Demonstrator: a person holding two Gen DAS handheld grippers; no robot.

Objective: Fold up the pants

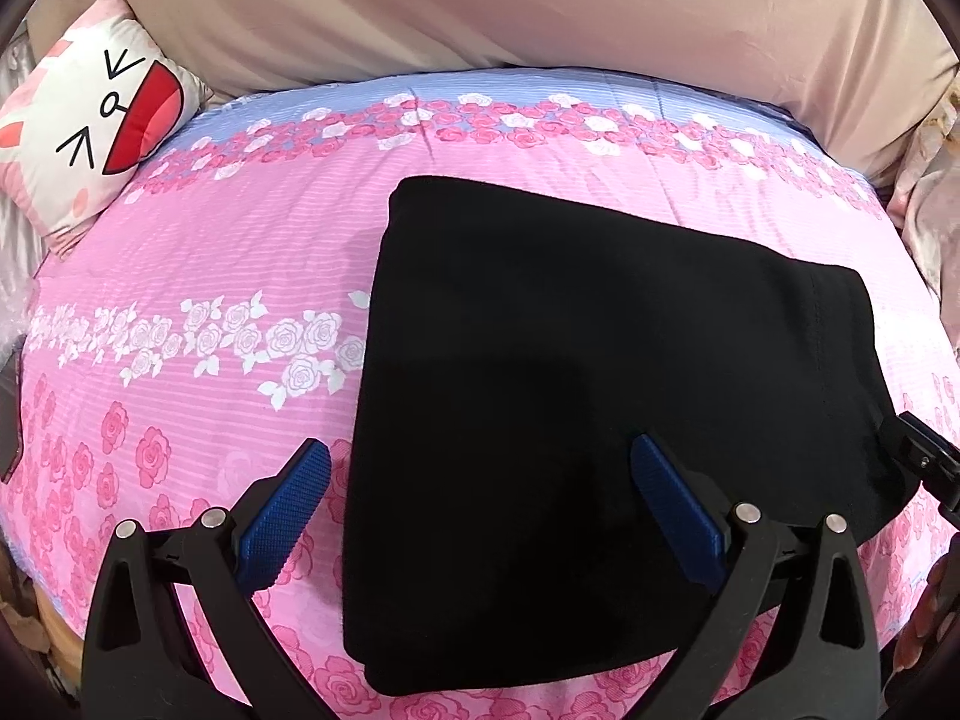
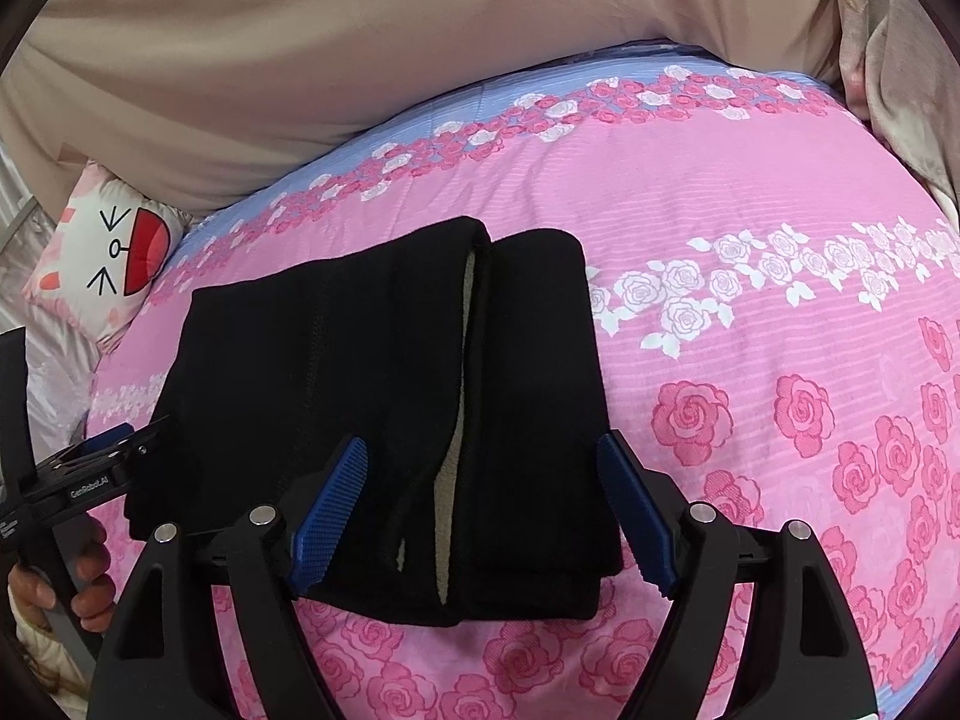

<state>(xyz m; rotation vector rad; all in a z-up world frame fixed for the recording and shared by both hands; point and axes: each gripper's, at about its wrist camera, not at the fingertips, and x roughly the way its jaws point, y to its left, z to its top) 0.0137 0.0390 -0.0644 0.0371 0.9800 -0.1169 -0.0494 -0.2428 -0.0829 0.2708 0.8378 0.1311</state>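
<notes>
The black pants [image 1: 600, 372] lie folded into a flat rectangular bundle on the pink rose-print bedspread [image 1: 210, 252]. My left gripper [image 1: 480, 456] is open and empty, held just above the bundle's near left edge, one finger over the bedspread, the other over the cloth. In the right wrist view the pants [image 2: 360, 390] show stacked layers with a pale lining in the slit between them. My right gripper [image 2: 483, 456] is open and empty over the bundle's near right end. The left gripper [image 2: 114, 450] shows at that view's left edge, beside the bundle.
A white cartoon-face cushion [image 1: 96, 114] lies at the bed's far left corner. A beige padded headboard or wall [image 1: 510, 6] runs along the back. Grey-pink fabric [image 2: 888, 90] hangs at the far right. Bedspread lies open left and right of the pants.
</notes>
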